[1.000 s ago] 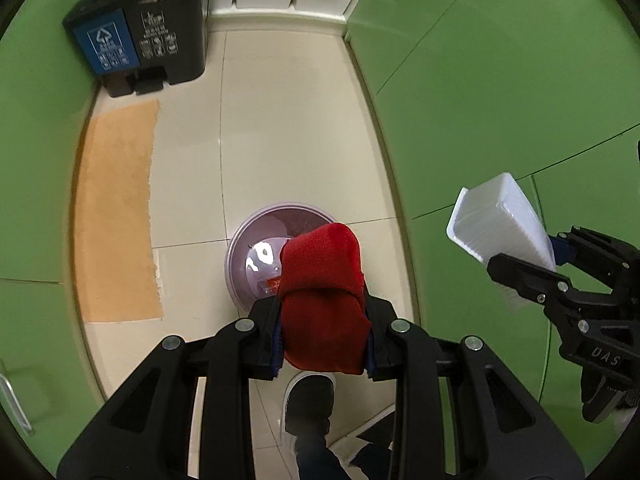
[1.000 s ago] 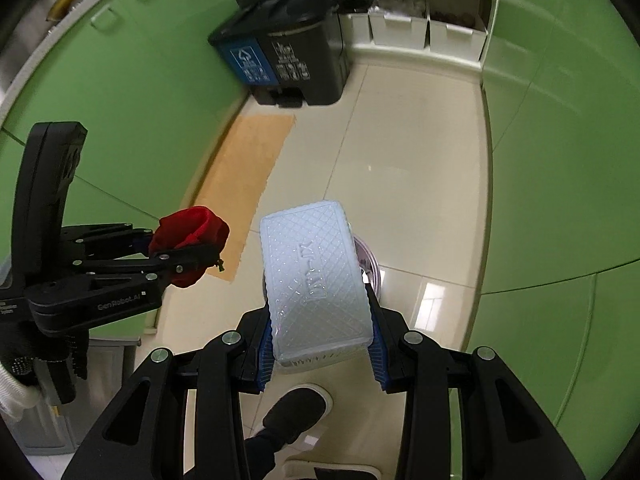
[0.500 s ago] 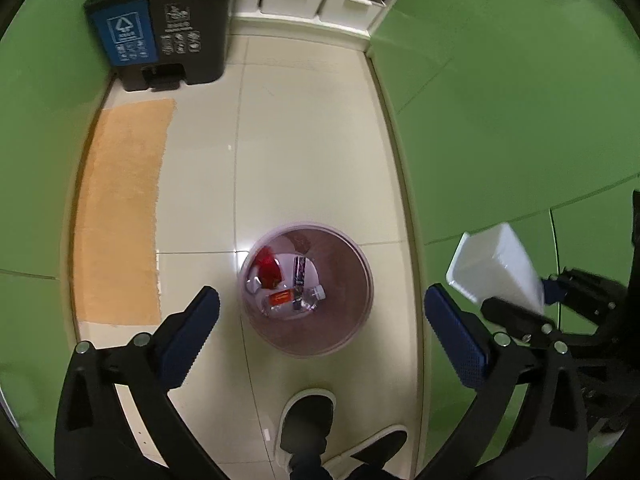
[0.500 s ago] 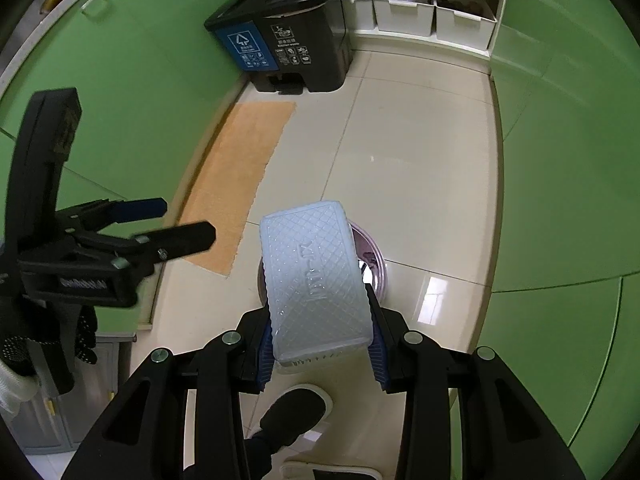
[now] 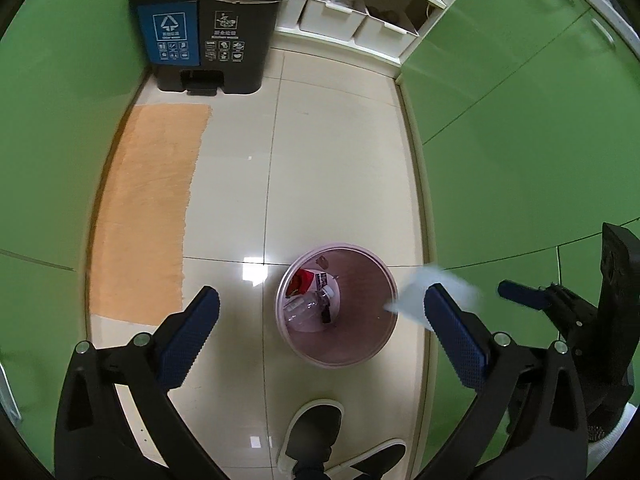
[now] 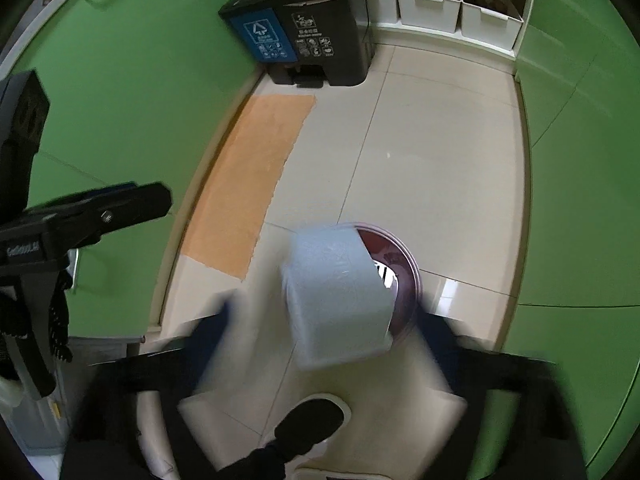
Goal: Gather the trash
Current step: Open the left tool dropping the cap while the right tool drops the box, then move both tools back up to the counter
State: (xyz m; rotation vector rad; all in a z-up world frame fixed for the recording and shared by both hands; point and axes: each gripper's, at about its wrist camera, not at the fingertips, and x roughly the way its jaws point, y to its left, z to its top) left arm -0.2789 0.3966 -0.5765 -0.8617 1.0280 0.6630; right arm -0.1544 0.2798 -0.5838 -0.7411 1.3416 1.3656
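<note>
i'm in the dropping step of the trash run: both grippers hang over the small pink bin (image 5: 336, 304) on the tiled floor, and what they carried is going in. my left gripper (image 5: 320, 328) stands with its jaws spread as wide as they go, nothing between the blue pads, which frame the bin from above; inside it i can see a red scrap (image 5: 303, 280), a clear plastic bottle (image 5: 306, 304) and some small dark bits i can't make out. my right gripper (image 6: 324, 328) has just been opening, and its jaws are now wide and blurred; the white plastic box (image 6: 336, 292) sits between them but clear of the pads, smeared by motion, so i judge it is falling free toward the bin's near rim. from the left wrist view the same box shows as a pale blur at the bin's right edge, so it may clip the rim or land outside. next i'd check where it settles, then lift both grippers away and look for more trash; the black pedal bin (image 5: 216, 28) at the far wall isn't involved.
</note>
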